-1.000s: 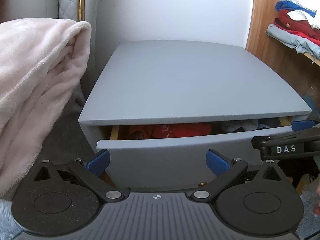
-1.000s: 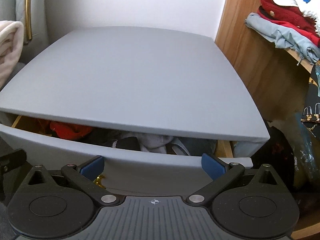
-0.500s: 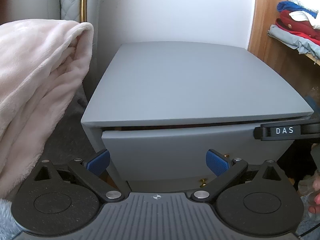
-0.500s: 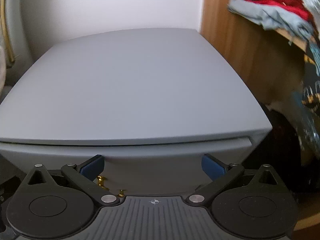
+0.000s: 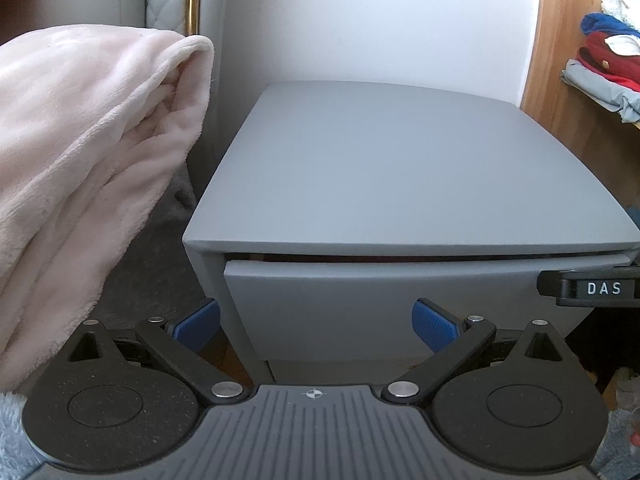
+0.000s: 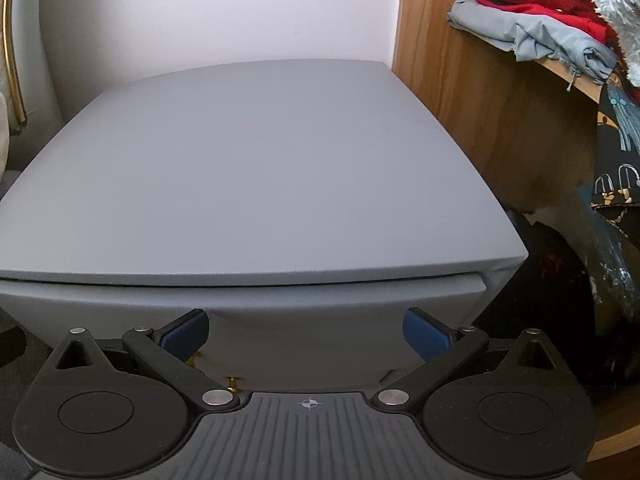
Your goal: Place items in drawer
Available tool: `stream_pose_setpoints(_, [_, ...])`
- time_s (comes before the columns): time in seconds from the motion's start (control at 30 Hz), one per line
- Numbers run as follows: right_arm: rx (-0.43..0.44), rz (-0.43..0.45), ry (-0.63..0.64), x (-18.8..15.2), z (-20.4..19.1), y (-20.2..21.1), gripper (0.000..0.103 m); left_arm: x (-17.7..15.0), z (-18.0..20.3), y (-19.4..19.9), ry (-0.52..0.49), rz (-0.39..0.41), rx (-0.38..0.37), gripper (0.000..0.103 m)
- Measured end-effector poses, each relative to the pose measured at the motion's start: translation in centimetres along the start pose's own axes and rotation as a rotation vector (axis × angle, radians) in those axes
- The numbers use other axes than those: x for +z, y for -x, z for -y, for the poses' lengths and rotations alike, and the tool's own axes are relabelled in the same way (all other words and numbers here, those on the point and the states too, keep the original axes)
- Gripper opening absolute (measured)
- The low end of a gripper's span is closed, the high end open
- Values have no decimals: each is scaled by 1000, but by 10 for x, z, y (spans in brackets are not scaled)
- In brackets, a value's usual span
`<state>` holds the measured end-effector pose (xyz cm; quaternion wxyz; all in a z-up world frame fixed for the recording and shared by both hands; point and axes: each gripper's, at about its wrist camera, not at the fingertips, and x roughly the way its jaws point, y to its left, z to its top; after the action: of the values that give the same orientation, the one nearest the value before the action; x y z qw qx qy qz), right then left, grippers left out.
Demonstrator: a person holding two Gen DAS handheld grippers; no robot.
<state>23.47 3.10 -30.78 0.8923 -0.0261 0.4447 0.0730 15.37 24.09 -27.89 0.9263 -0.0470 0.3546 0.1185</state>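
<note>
Judging from how things lie, the drawer [image 5: 400, 308] is pushed almost home in the grey nightstand [image 5: 408, 168], straight ahead of the left tool [image 5: 316, 326] and just beyond its tips; only a thin dark slit is left under the top. Both tools are held wide open with nothing gripped, the right tool [image 6: 306, 334] spread before the drawer front [image 6: 300, 336].

A last shove off-centre could rack the drawer so one corner stands proud. Cloth inside could be pinched in the slit if any is riding high, though none can be made out there. The small brass knobs [image 6: 234, 382], just inside the right tool's left finger, could be caught by a pad on withdrawal. The pink blanket [image 5: 88, 168], hanging left of the left tool, could be snagged if that tool is swung aside.

The drawer's contents are hidden entirely. Whether either tool touches the front cannot be told. The right tool's body [image 5: 592, 289] is cut off at the left view's right edge, and the clothes [image 6: 532, 28] on the shelf up to the right are only partly seen.
</note>
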Motion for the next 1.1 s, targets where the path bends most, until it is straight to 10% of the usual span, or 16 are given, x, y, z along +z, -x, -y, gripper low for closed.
stream_pose_setpoints(1.1, [70, 230, 71, 60, 7, 119, 103, 54, -8, 64, 86, 106, -5, 103])
